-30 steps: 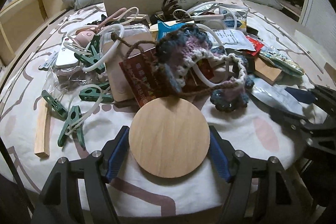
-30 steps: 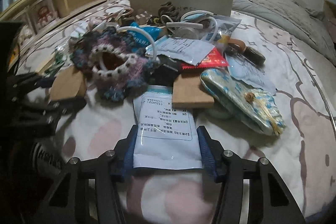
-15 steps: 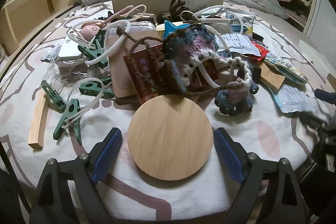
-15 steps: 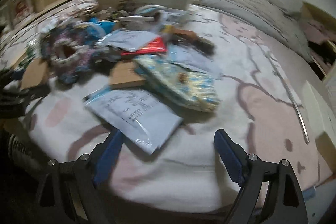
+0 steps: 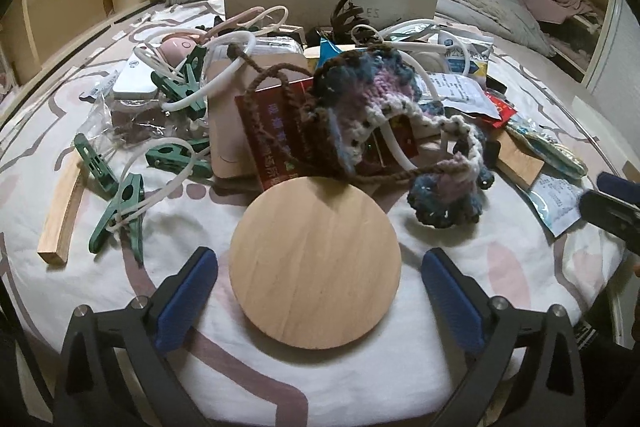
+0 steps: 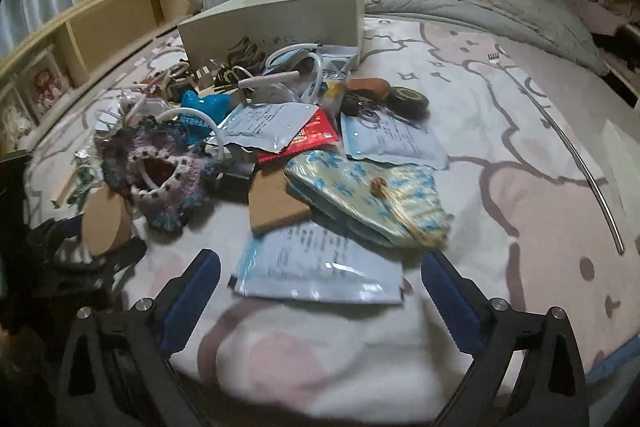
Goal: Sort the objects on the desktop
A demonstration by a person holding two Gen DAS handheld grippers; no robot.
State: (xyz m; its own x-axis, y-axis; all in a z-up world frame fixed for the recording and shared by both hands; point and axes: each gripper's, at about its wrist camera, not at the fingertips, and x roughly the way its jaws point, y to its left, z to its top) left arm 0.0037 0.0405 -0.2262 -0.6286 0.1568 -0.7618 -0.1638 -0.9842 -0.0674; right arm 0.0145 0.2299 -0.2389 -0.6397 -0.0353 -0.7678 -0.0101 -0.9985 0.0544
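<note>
A round wooden disc lies flat on the bedspread between the blue pads of my left gripper. Its jaws are opening and stand well clear of the disc on both sides. In the right wrist view a pale blue printed sachet lies flat in front of my right gripper. Those jaws are opening too, and the pads touch nothing. The disc and the left gripper also show at the left edge of the right wrist view. Behind both lies a heap of mixed objects.
The heap holds a crocheted pouch, green clips on white cords, a wood strip, a red packet, a square wooden block and a blue-flowered pouch. A white box stands behind. A metal rod lies right.
Both grippers opened wide. The left one let go of the wooden disc, which stays in place. The right one released the sachet and swung, so the sachet now lies askew ahead.
</note>
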